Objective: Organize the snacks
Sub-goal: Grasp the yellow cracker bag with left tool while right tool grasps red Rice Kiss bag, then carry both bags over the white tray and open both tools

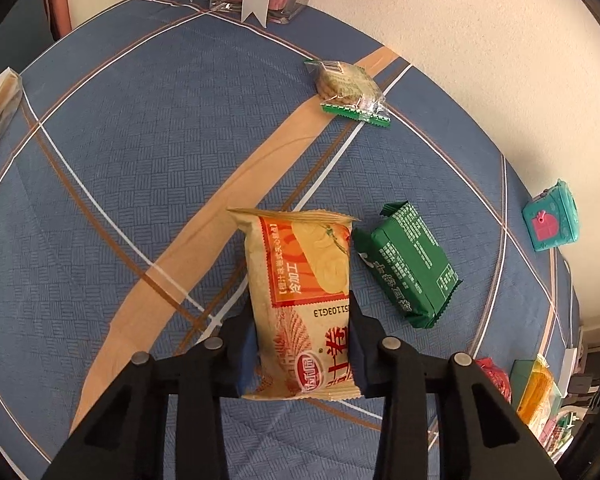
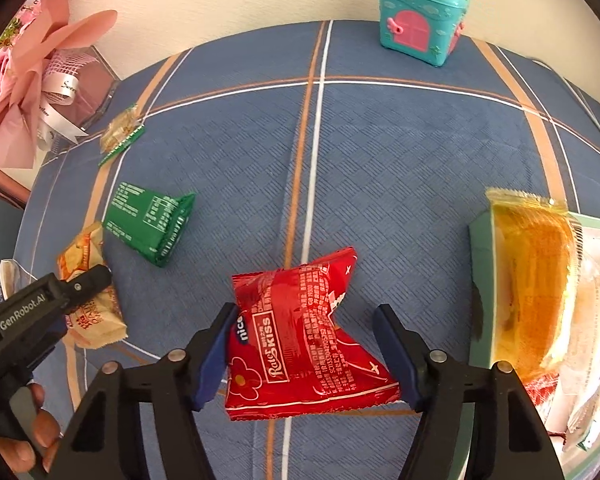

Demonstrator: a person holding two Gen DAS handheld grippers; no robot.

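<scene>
My left gripper is shut on a tan and orange snack packet, its pads pressing both long sides near the packet's near end, just over the blue plaid tablecloth. The right wrist view shows the same gripper at the left on that packet, held by a hand. My right gripper straddles a red snack packet lying on the cloth. The left pad is at the packet's edge and a gap shows at the right fingertip.
A green packet lies right of the held one, and a clear biscuit packet lies farther back. A pale green box with a yellow packet stands at the right. A teal toy house and a pink bouquet stand by the wall.
</scene>
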